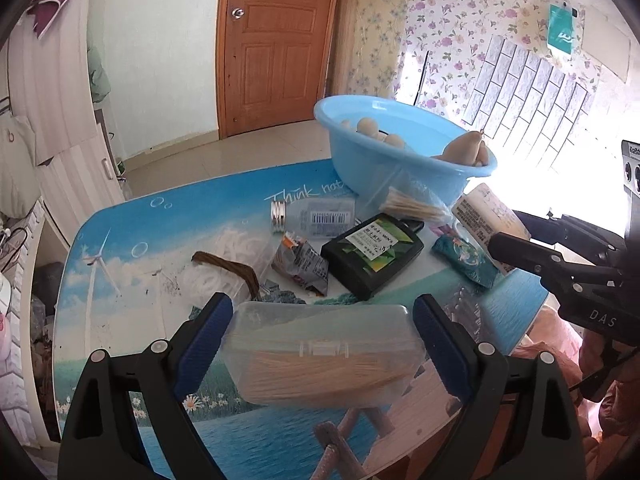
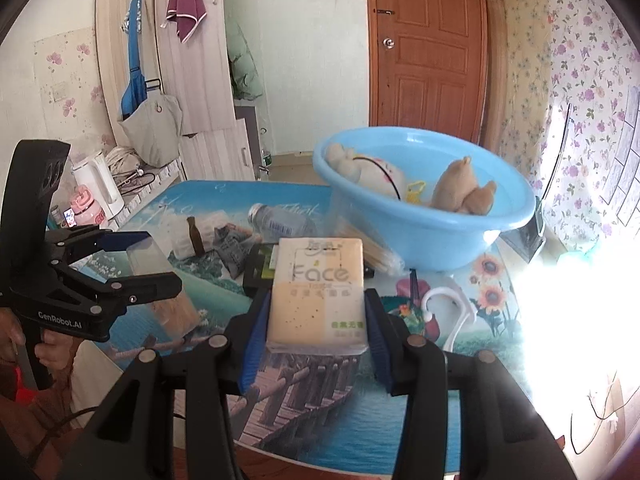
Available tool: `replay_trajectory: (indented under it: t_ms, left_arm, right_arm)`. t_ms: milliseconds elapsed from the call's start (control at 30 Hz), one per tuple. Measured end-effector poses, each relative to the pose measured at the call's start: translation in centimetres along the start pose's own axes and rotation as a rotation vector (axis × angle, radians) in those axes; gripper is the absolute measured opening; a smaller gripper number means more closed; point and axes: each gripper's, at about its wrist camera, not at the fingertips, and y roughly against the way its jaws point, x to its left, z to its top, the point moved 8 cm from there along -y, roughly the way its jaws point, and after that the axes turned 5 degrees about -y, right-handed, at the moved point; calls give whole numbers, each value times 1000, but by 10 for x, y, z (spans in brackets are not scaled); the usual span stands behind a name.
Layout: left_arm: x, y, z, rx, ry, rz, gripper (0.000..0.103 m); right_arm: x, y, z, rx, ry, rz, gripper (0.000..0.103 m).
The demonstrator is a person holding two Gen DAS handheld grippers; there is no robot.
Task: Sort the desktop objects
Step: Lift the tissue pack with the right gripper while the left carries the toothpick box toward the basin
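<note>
- Left wrist view: left gripper [image 1: 322, 354] is clamped on a clear plastic box of toothpicks [image 1: 320, 356], one blue pad on each short end; the box is off the worktop [image 1: 160, 240].
- Same view, beyond the box: a dark green bottle [image 1: 372, 254] lies flat near the middle of the worktop, with a crumpled grey foil packet [image 1: 302, 260] just to its left and a clear bottle with a silver cap [image 1: 312, 216] lying on its side behind it.
- A blue basin [image 1: 360, 160] sits at the far side of the worktop, with plush toys [image 1: 464, 150] inside. A bag of cotton swabs [image 1: 416, 208] leans at its base.
- Right edge of this view: the right gripper [image 1: 516, 248] shows, with a pale tissue pack [image 1: 486, 214] in it.
- Right wrist view: right gripper [image 2: 316, 312] is clamped on the tissue pack [image 2: 318, 292], printed "Face", pads on its two long sides; the pack is above the worktop [image 2: 320, 420].
- Same view: the basin [image 2: 432, 236] stands behind the pack, holding a tan plush bear [image 2: 460, 190] and a white plush [image 2: 360, 168].
- A white plastic hook [image 2: 448, 312] lies on the worktop to the right of the pack.
- Left edge: the left gripper [image 2: 140, 264] shows with the clear box [image 2: 160, 280] held in it, and a hand [image 2: 48, 344] on its grip.
</note>
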Motion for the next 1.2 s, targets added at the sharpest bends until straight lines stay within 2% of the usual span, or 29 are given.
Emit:
replay_trajectory:
  t_ms: [267,667,1033,1200]
  left_arm:
    - [-6,9,25,-29,-19,-8,92]
    - [-33,0,95,-60,-99,-35,92]
    - [-76,-52,163,-53,-177,-78,92]
    - [-87,-80,186,-60,-191,-42,92]
  right_arm:
    - [-5,4,19,-48,-2,5,44]
    - [-53,7,63,-97,-50,-42,44]
    - [-105,-16,94,-101,-79,-76,44]
    - [-119,-31,106,-86,-99,-79,45]
